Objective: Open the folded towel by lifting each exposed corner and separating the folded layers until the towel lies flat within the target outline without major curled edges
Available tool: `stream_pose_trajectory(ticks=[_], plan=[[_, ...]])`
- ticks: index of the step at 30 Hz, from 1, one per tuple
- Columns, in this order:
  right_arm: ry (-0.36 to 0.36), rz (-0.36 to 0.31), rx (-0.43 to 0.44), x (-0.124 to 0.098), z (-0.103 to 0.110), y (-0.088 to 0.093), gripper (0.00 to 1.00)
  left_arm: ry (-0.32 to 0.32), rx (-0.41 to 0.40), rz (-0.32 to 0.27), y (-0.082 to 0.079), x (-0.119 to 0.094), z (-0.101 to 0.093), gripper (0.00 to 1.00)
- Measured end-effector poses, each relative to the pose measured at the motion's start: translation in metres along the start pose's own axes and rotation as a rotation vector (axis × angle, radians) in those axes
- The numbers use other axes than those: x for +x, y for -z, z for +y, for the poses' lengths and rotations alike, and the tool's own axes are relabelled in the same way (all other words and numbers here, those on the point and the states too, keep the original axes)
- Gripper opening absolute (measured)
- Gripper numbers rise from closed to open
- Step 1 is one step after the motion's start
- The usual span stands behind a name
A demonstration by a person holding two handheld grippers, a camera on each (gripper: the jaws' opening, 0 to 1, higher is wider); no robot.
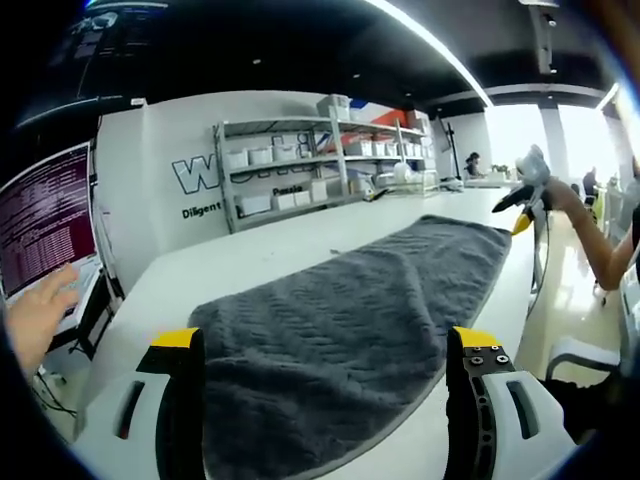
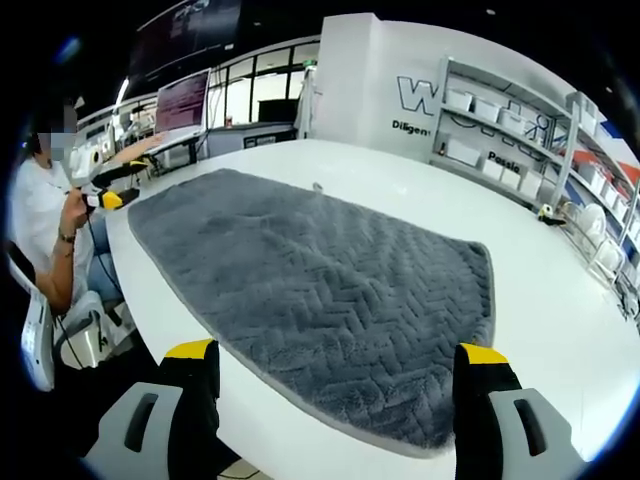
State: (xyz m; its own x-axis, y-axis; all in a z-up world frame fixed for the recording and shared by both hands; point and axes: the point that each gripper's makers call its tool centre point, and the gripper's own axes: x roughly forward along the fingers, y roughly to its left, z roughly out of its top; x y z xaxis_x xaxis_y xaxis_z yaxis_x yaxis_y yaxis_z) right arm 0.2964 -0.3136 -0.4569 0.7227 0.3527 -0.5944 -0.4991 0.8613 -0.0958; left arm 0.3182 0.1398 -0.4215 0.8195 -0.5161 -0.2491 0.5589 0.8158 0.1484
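i see the towel (image 2: 320, 300) spread flat along the worktop's (image 2: 560, 330) near edge. left hand-held gripper (image 1: 320, 400) and right hand-held gripper (image 2: 335, 400) both gape, grasping nothing. it looks soft, floppy; i'd pinch corners.

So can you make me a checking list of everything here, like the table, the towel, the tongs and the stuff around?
Surface: white table, long and smooth.
Job's things: grey towel spread out across the table, looks mostly flat; no outline can be made out.
Clutter: a small yellow and white object near the table's far edge, too small to tell what.
Grippers: left tongs open, over one end of the towel; right tongs open, over the other end. Neither holds anything.
Cables: a dark cable hangs by the person's chair.
Surroundings: shelves with white boxes, a screen, a seated person.
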Motion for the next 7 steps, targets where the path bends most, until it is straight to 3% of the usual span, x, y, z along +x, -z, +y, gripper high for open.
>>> stream_pose_trajectory(ticks=[7], plan=[[-0.003, -0.003, 0.0, -0.0012, 0.0017, -0.0006, 0.99, 0.006, -0.003, 0.001, 0.0005, 0.0004, -0.0022, 0.99]])
